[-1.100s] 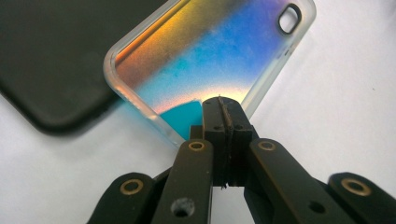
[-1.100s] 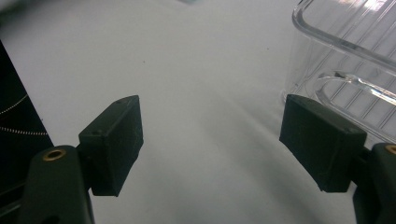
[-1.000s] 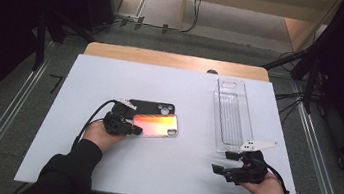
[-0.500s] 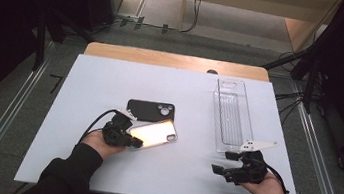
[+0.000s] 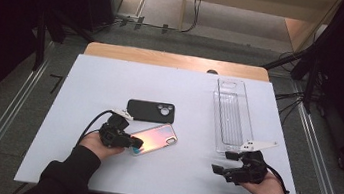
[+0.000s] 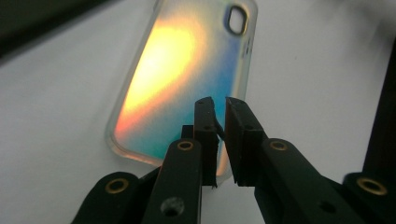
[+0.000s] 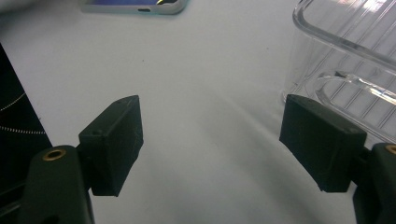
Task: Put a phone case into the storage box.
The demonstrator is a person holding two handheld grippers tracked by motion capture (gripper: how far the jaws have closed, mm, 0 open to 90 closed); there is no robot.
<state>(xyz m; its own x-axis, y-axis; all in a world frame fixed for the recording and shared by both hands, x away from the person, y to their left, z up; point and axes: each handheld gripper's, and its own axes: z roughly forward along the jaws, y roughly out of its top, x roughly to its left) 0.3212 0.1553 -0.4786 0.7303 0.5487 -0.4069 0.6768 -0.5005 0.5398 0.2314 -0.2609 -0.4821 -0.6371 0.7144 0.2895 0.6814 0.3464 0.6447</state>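
An iridescent phone case (image 5: 157, 139) (image 6: 182, 79) lies flat on the white table top (image 5: 85, 85), just in front of a black phone case (image 5: 150, 111). My left gripper (image 5: 137, 143) (image 6: 218, 105) sits at the iridescent case's near end. Its jaws have just been opening and stand a narrow gap apart, with the case's rim between them. My right gripper (image 5: 223, 162) (image 7: 210, 135) rests at the near right with its jaws wide apart and nothing between them. The iridescent case's edge (image 7: 135, 5) shows far off in the right gripper view.
A long clear plastic tray (image 5: 232, 117) (image 7: 345, 56) lies at the right, just beyond my right gripper. A wooden strip (image 5: 175, 60) runs along the table's far edge. Dark stands and cables surround the table.
My left gripper has drawn the iridescent case away from the black case, toward the near edge, and the case now lies flat. The right hand has stayed put.
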